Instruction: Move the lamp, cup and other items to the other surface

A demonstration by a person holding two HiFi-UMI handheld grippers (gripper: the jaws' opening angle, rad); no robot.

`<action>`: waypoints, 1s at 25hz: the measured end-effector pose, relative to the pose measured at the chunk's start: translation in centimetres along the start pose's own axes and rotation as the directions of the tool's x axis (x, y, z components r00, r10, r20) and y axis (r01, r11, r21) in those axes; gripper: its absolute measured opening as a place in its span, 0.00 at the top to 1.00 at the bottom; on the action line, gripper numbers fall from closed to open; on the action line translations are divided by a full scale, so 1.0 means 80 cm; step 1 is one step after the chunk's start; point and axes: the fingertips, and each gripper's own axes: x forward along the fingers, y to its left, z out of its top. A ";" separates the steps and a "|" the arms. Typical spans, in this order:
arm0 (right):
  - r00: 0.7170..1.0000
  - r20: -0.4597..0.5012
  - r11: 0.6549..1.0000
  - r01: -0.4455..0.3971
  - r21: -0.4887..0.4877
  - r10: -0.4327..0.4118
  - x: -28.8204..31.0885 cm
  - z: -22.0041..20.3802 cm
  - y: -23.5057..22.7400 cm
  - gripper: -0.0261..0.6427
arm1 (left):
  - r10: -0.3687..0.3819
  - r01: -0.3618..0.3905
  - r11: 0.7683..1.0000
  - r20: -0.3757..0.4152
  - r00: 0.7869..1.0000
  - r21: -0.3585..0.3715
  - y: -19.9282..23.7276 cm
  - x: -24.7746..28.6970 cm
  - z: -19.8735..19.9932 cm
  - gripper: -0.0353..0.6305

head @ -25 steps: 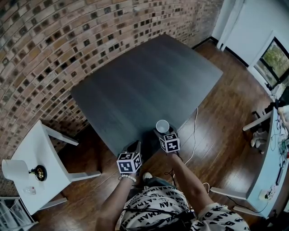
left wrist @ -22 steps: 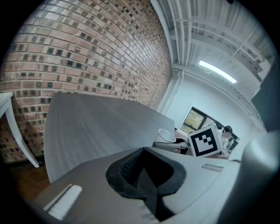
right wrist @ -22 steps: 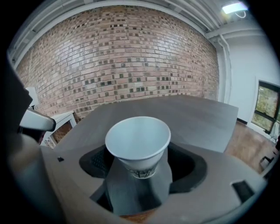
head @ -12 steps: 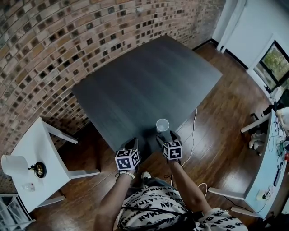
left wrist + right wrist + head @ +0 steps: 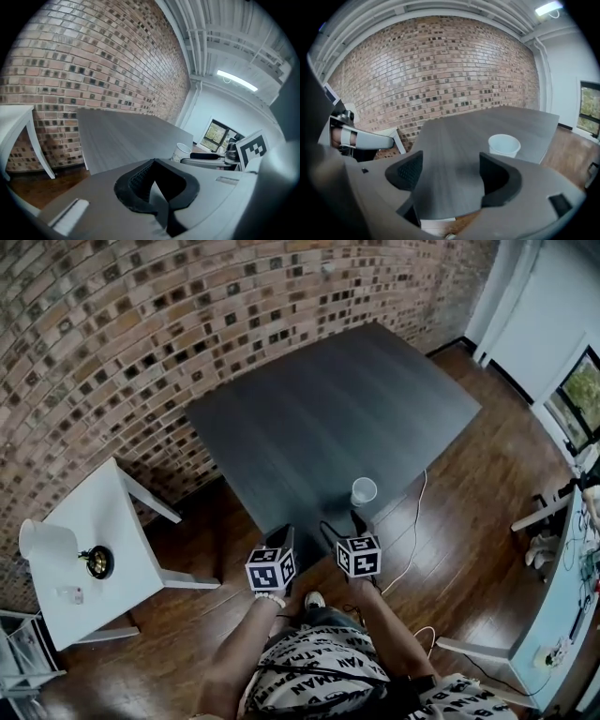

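A white cup (image 5: pixel 364 491) stands upright on the dark desk (image 5: pixel 328 409), near the edge nearest the person. Nothing else sits on that desk. The right gripper (image 5: pixel 342 524) is just short of the cup, its fingers spread wide with only bare desk top between them. The left gripper (image 5: pixel 281 538) is beside it over the desk's near corner, fingers pressed together and holding nothing. Well apart to the left, a small white desk (image 5: pixel 103 512) carries the lamp (image 5: pixel 47 540), whose white shade lies next to a round brass base (image 5: pixel 98 562), and a small pale object (image 5: pixel 70 594) too small to identify. Open floor lies between the two desks. A white cable (image 5: pixel 415 512) trails on the floor beside the dark desk's edge.

The dark desk has a matte grey wood grain and stands against a brick wall (image 5: pixel 141 324). The floor (image 5: pixel 469 549) is dark polished wood, and a window (image 5: pixel 583 395) shows at the far right.

The right gripper view shows the cup (image 5: pixel 504 144) beyond the right-hand finger, not between the fingers of the right gripper (image 5: pixel 450 173). The left gripper view shows the closed left gripper (image 5: pixel 157 187), the cup (image 5: pixel 181 152) off to the right, a ceiling light (image 5: pixel 236 80) and white ceiling beams that the head view leaves out. Only the head view shows the lamp.
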 end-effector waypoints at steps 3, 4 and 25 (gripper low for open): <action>0.997 0.019 0.996 -0.074 -0.043 0.075 0.002 0.023 0.054 0.37 | 0.033 -0.032 0.999 0.041 0.999 -0.037 0.021 -0.041 0.005 0.95; 0.994 0.024 0.993 -0.104 -0.057 0.105 0.003 0.030 0.074 0.38 | 0.049 -0.046 0.997 0.055 0.997 -0.060 0.030 -0.057 0.006 0.95; 0.769 -0.100 0.705 -0.623 -0.340 0.631 -0.019 0.019 0.635 0.38 | 0.589 -0.484 0.781 0.209 0.780 -0.393 0.309 -0.521 -0.090 0.95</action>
